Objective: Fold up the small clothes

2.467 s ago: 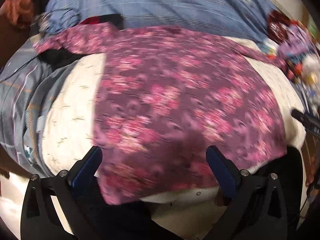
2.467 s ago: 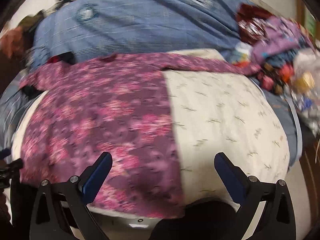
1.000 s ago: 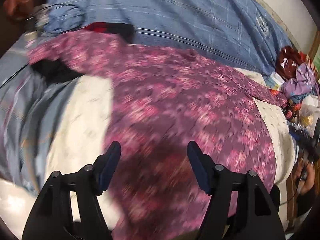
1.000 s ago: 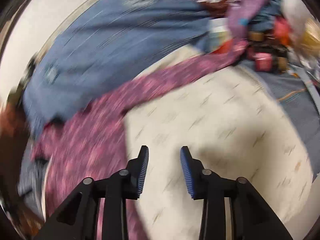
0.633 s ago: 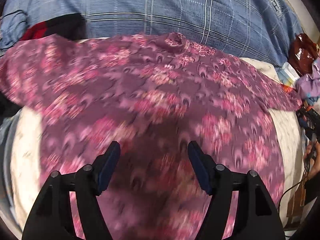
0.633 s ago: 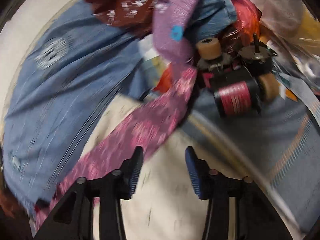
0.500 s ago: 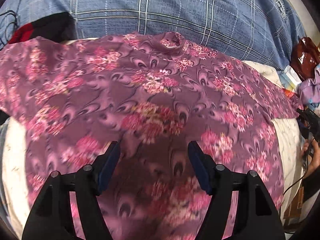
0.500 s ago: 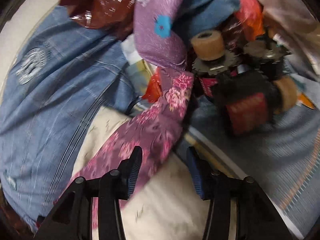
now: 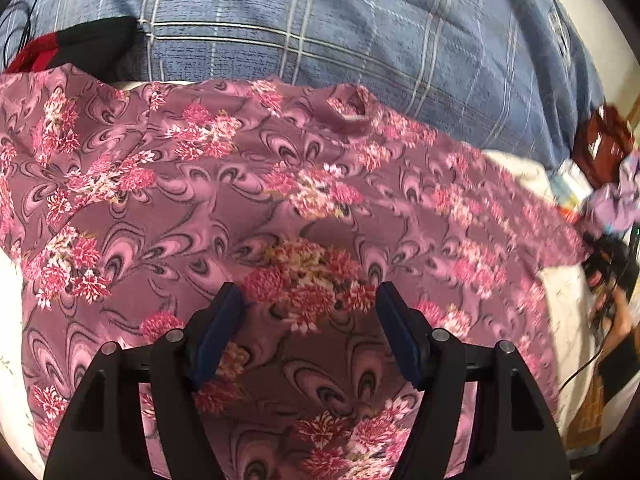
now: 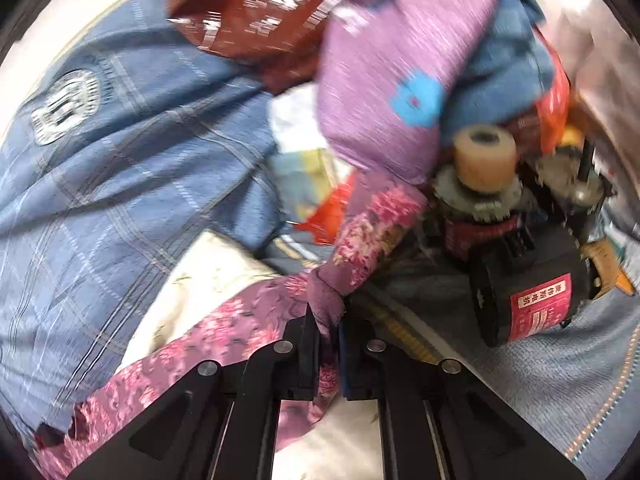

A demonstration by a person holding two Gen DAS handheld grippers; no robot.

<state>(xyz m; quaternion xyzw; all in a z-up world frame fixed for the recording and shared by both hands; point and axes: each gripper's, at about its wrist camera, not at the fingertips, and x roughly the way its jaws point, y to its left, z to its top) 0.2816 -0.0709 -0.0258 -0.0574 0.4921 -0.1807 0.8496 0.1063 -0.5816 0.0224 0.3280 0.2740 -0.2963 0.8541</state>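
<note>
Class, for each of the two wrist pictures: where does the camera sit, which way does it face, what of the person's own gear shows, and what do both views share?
Left wrist: sits behind the open left gripper, facing down onto the body of the floral top; the gripper's black arms show.
Right wrist: sits behind the right gripper, shut on the top's sleeve, facing clutter beyond; the black arms show.
Shared: the floral top, blue checked cloth, and cream pad.
</note>
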